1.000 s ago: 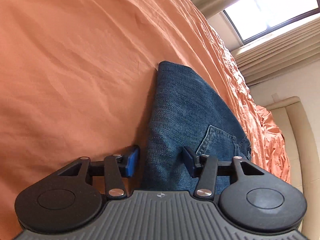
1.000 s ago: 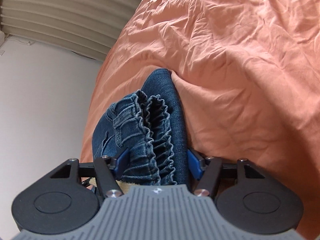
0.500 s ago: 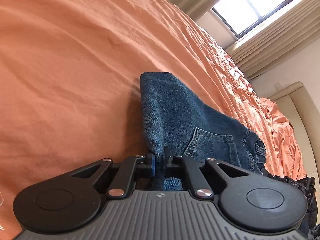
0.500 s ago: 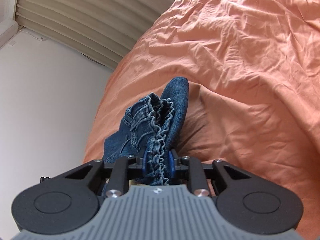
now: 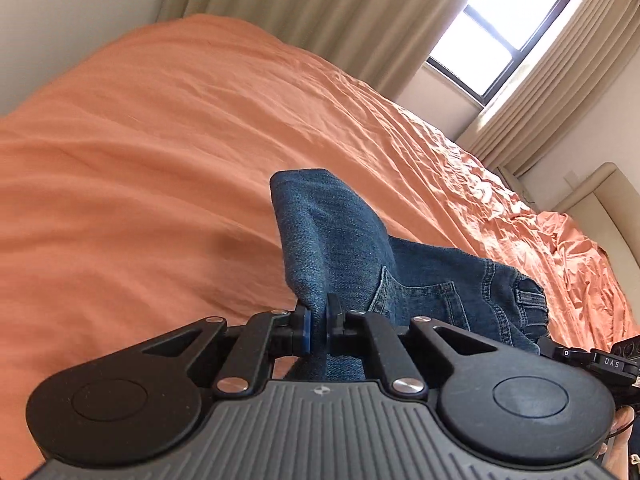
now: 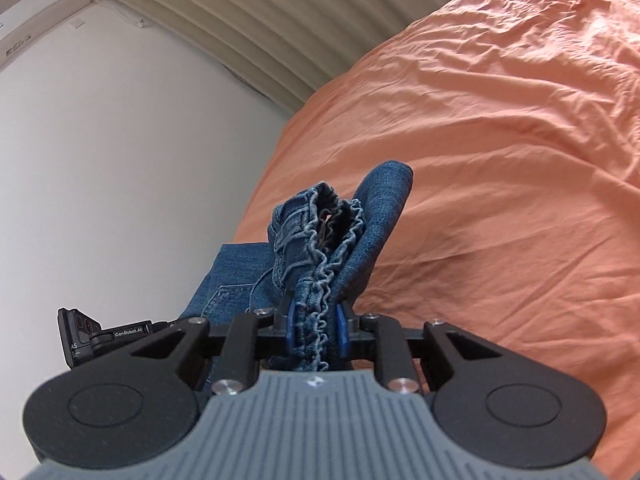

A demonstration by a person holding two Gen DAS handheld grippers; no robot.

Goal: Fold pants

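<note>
Lifting the jeans [image 5: 344,240] off the bed [image 5: 160,160], we risk slippage: left tool [image 5: 318,326] pinches one thin fold, right tool [image 6: 316,330] clamps the bunched waistband [image 6: 320,248].

The left gripper [image 5: 318,326] pinches denim, and the jeans [image 5: 340,240] vanish behind its black body. The right gripper [image 6: 316,330] swallows the ruffled waistband [image 6: 320,248] between its pads. The bed sheet [image 5: 160,160] runs off the frame, a hand [image 5: 618,446] barely peeks in bottom right, and the window [image 5: 500,36] is blown out white.
</note>
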